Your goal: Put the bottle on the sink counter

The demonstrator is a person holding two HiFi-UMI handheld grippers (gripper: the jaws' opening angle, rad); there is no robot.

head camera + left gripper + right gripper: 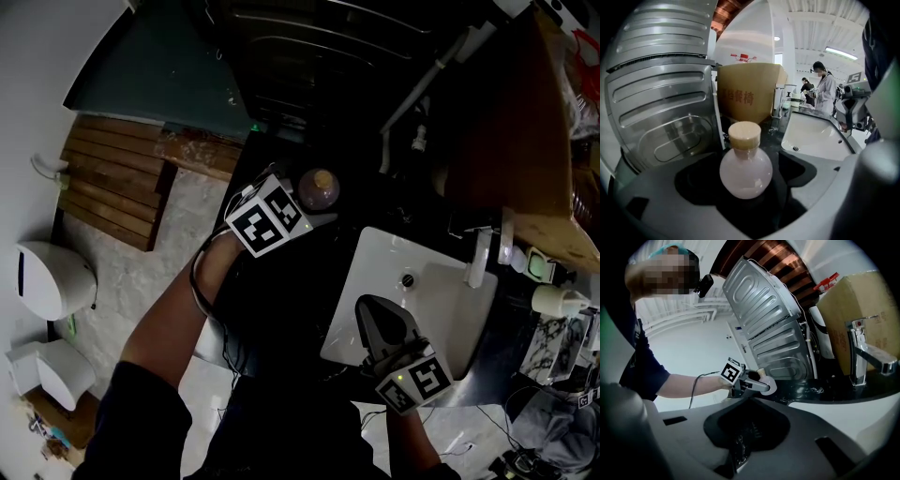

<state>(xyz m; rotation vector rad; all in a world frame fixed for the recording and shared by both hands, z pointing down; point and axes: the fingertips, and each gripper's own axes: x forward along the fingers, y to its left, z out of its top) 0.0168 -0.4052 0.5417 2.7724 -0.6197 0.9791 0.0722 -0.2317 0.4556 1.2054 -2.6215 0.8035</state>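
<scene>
A round pale-pink bottle (745, 174) with a tan cap stands upright between the jaws of my left gripper (307, 206), which is shut on it. In the head view the bottle (319, 188) is over the black counter (281, 309), left of the white sink (441, 319). The right gripper view shows the same bottle (765, 382) low over the counter's far end, held by the left gripper (761, 384). My right gripper (375, 311) hovers over the sink's near left rim, shut with nothing in it.
A chrome faucet (478, 255) rises at the sink's right side. A cardboard box (511, 141) stands behind it, next to a ribbed metal panel (661, 108). Small bottles (555, 300) crowd the counter's right end. A person in white (825, 91) stands far back.
</scene>
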